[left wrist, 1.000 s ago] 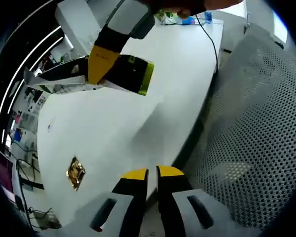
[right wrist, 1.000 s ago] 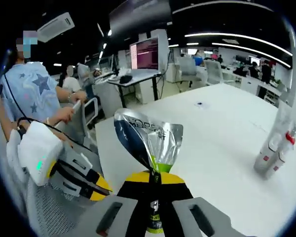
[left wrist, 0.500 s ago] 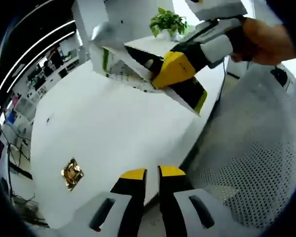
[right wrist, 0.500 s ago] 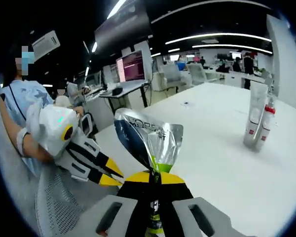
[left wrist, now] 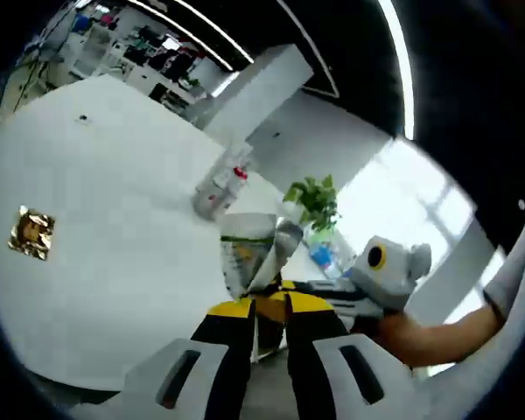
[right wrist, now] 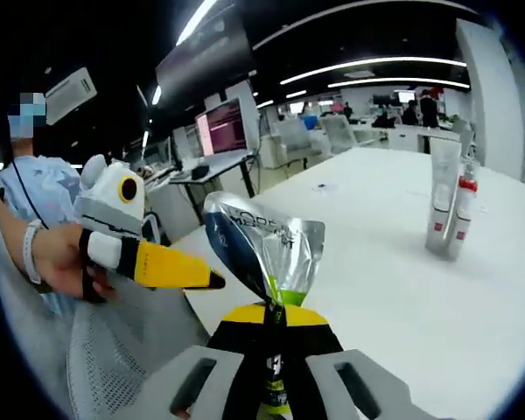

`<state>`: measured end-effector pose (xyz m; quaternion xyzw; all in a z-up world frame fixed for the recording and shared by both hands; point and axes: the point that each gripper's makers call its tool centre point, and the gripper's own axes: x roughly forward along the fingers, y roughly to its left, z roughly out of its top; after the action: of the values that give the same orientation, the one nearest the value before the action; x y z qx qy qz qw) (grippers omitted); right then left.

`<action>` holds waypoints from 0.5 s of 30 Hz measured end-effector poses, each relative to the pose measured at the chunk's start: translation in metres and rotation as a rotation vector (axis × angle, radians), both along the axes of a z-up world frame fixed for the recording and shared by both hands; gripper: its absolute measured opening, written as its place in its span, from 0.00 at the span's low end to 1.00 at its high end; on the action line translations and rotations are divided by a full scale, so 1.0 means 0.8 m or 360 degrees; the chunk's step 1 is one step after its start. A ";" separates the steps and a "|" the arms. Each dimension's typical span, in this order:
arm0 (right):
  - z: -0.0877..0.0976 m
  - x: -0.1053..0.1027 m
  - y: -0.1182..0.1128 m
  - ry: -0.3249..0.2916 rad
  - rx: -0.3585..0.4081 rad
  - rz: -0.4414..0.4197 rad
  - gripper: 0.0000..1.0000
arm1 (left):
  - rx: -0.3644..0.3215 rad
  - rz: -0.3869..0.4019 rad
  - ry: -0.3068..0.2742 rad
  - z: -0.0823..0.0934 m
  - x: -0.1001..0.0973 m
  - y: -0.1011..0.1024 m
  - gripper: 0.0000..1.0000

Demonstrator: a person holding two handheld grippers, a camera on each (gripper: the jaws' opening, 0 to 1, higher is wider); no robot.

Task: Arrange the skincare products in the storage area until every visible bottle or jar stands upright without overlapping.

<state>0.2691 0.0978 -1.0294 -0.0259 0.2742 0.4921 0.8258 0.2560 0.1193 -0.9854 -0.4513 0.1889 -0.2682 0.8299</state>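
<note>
Right gripper (right wrist: 271,317): jaws clamped on the crimped end of a pouch (right wrist: 264,248), held in the air above the near edge of the table (right wrist: 394,271). Pouch is silvery foil with a dark blue printed face and a green band at the pinch; soft, creased, flaring wide away from the jaws. Its long axis runs straight out along the jaws.

Left gripper (left wrist: 271,308): yellow tips together, nothing between them that I can see. In the right gripper view it comes in from the left, tips just beside the pouch's flared edge, apparently not touching. In the left gripper view the pouch (left wrist: 255,255) sits directly ahead of the tips.

Key relation: pouch hangs between the two tools, already in the right one; the left is the free one, pointed at its side.

Beyond, two slim white tubes (right wrist: 446,210) with red marks stand upright, touching, on the smooth white table, well apart from the pouch. A crumpled gold wrapper (left wrist: 31,233) lies flat, far left. Potted plant (left wrist: 313,203) at the far end.

Judgement: pouch not yet stood up.
</note>
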 end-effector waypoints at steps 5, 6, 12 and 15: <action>0.006 -0.002 0.013 0.0018 0.0028 0.0011 0.00 | -0.0066 0.0003 -0.0026 0.001 -0.001 0.005 0.12; 0.007 -0.002 0.014 0.0020 0.0029 0.0013 0.00 | -0.0074 0.0007 -0.0047 0.004 0.000 0.004 0.13; 0.013 0.010 0.014 -0.0006 0.0024 -0.0008 0.00 | -0.0111 0.0022 -0.0087 0.010 0.004 0.005 0.35; 0.014 0.015 0.011 0.0046 0.0057 -0.0050 0.00 | -0.0121 0.0061 -0.0084 0.008 0.008 0.010 0.43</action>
<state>0.2811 0.1066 -1.0186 0.0004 0.2776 0.4842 0.8298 0.2625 0.1275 -0.9789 -0.4788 0.1478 -0.2711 0.8218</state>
